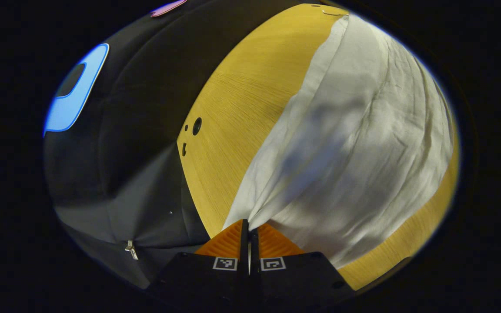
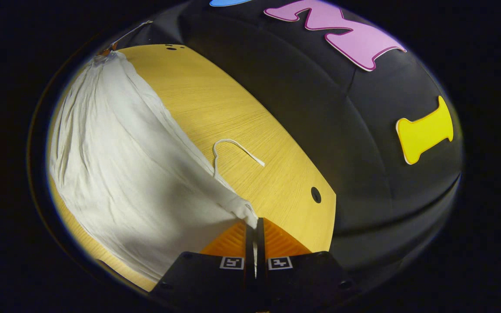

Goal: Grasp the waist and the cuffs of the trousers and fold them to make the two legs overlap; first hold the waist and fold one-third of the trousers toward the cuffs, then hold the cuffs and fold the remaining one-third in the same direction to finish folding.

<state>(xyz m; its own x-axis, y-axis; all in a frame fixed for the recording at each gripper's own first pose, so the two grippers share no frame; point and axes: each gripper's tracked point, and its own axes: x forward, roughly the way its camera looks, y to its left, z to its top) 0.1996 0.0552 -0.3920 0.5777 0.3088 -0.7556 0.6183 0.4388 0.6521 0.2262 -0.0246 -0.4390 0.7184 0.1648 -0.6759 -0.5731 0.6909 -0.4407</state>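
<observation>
Here, the pale, creased linen-like trousers [image 1: 355, 143] are lying spread across the yellow wood-grain table [image 1: 242, 113], one edge lifted toward each camera. In the left gripper view, the left gripper [image 1: 248, 230] is pinching a corner of the cloth — both fingers pressed together on the fabric. In the right gripper view, the right gripper [image 2: 255, 228] is likewise clamping a bunched corner of the trousers, and a thin white drawstring [image 2: 233, 150] is curling on the bare tabletop just beside that edge — near a small round hole [image 2: 315, 194].
</observation>
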